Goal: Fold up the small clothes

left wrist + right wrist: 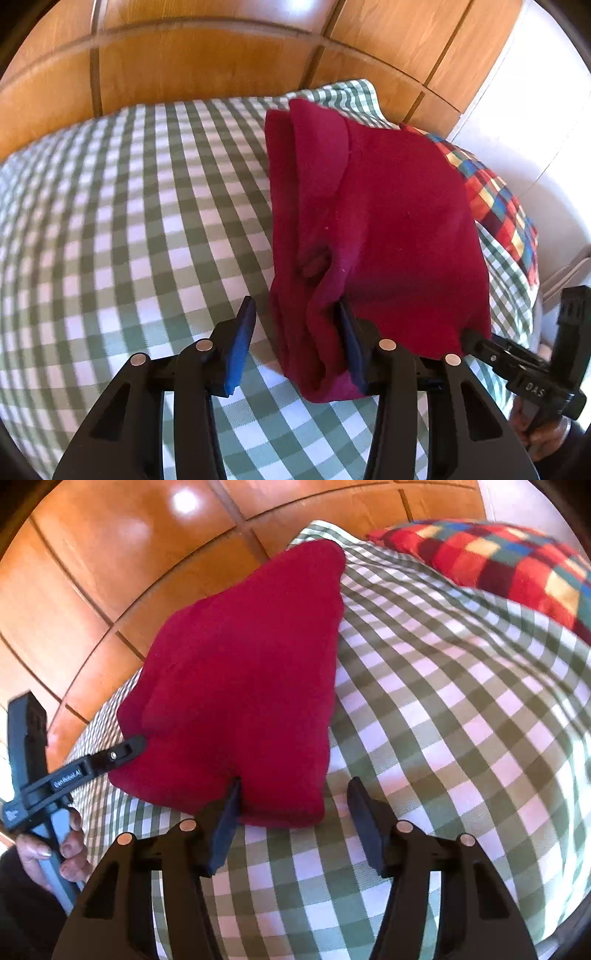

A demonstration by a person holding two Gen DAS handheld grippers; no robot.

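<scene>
A dark red garment (373, 229) lies folded lengthwise on the green-and-white checked bedspread (129, 229). My left gripper (299, 332) is open; the near end of the garment lies between its blue pads and drapes over the right pad. My right gripper (295, 812) is open too, and the garment's (240, 672) near right corner lies between its fingers, against the left pad. Each gripper shows in the other's view, at the garment's near edge: the right one (517, 365) and the left one (92, 764).
A wooden panelled headboard or wall (221, 62) runs along the far side of the bed. A multicoloured checked pillow (498, 561) lies at the bed's right end. A white wall (535, 110) stands to the right.
</scene>
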